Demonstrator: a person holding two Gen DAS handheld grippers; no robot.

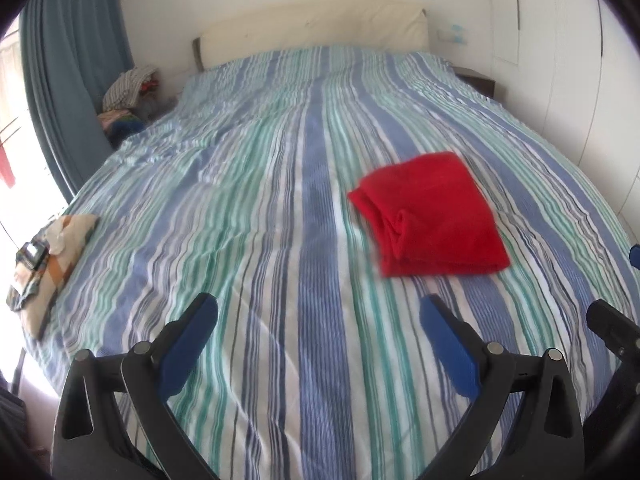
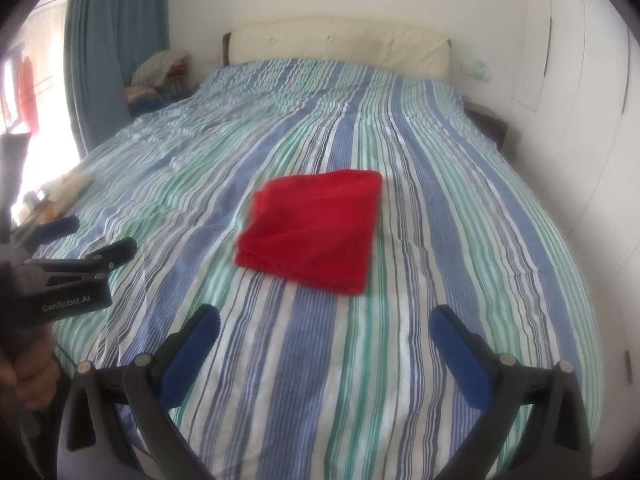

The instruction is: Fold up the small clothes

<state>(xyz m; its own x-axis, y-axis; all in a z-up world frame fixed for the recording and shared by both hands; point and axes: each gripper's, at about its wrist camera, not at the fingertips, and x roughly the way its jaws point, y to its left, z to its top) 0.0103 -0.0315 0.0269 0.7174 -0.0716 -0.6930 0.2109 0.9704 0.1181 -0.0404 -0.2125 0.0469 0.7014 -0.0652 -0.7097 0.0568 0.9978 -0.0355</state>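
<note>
on the striped bedspread (image 2: 460, 240), right of its middle, sat a red folded garment (image 2: 312, 226), looked soft, light, floppy knit (bound to sag if pinched at one spot). both the left gripper (image 1: 320, 344) and right gripper (image 2: 324, 354) were spread wide, empty. i'd grab the thick folded edge.

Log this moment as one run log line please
left gripper: open, empty | right gripper: open, empty | red garment: folded on striped bedspread
</note>
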